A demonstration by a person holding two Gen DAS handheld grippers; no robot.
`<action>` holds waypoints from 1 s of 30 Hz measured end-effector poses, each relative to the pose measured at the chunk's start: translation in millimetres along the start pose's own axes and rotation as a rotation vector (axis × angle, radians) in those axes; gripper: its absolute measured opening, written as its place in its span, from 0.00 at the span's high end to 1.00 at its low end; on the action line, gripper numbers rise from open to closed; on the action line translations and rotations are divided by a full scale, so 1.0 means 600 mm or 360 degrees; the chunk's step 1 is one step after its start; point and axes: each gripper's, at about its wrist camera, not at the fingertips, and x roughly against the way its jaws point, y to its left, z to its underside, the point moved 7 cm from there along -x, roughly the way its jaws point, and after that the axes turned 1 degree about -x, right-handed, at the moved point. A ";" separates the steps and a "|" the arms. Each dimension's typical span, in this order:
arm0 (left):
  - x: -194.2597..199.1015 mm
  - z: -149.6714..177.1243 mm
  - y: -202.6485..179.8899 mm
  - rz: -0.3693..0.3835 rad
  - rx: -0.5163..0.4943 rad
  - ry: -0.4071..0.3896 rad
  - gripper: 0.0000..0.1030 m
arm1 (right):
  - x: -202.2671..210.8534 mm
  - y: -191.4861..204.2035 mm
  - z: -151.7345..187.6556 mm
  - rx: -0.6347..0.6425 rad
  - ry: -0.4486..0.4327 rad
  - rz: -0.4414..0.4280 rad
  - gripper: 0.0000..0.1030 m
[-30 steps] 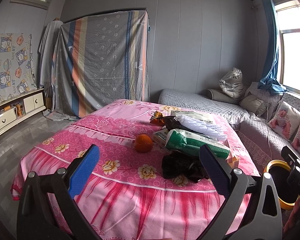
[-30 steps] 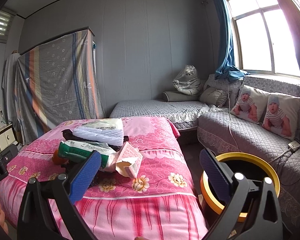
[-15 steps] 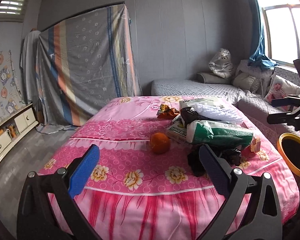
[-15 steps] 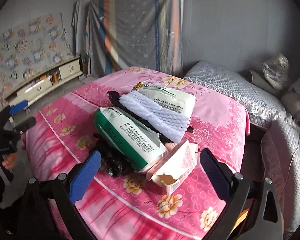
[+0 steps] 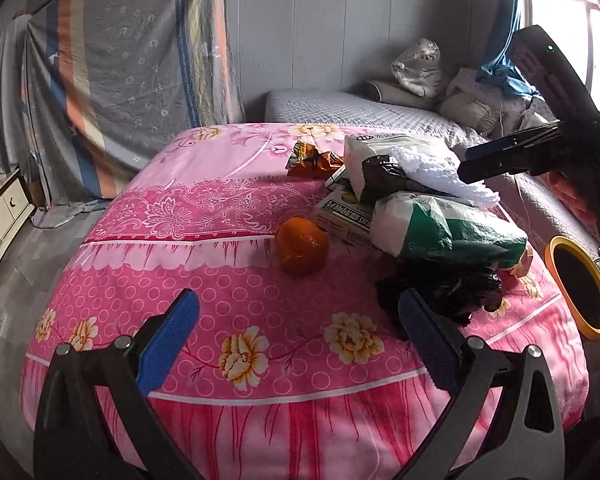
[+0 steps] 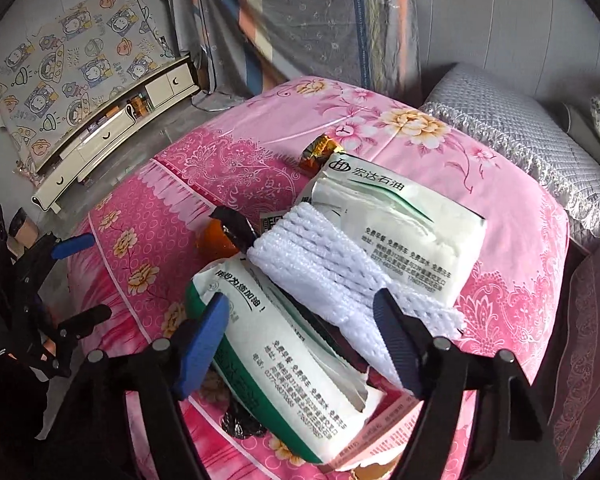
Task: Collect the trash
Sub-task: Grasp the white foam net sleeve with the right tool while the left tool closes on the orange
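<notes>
Left wrist view: left gripper (image 5: 296, 342) hovers over the near edge of the pink bedspread (image 5: 204, 292), fingers wide apart, nothing between them. Trash pile sits toward the bed's right edge: orange (image 5: 302, 245), crumpled black bag (image 5: 444, 294), green-and-white wrapper (image 5: 448, 230), snack wrapper (image 5: 314, 160) farther back. Yellow-rimmed bin (image 5: 580, 286) stands just off the right edge. Right gripper (image 5: 512, 156) hangs above the pile.

Right wrist view: right gripper (image 6: 300, 344) points down at the pile; its jaws have just been closing but remain apart. The green-and-white wrapper (image 6: 272, 356) lies between them, pads not yet pressing. White foam net (image 6: 332, 272) overlaps it beside the right finger.

Judgement: lower further, centre on the wrapper alone, avoid snagging the net, close firmly; thin film will crumple and slip.
</notes>
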 end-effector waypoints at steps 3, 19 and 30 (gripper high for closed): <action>-0.021 -0.005 -0.001 0.0051 -0.0058 0.0040 0.07 | -0.035 -0.013 0.001 -0.0002 0.0090 0.0025 0.40; -0.115 -0.062 0.015 0.0214 -0.0237 0.0100 0.07 | 0.054 -0.061 0.026 -0.0356 -0.0226 -0.0302 0.88; -0.220 -0.071 0.029 0.0220 -0.0218 0.0301 0.16 | 0.208 -0.044 0.146 -0.0471 -0.0530 -0.0486 0.88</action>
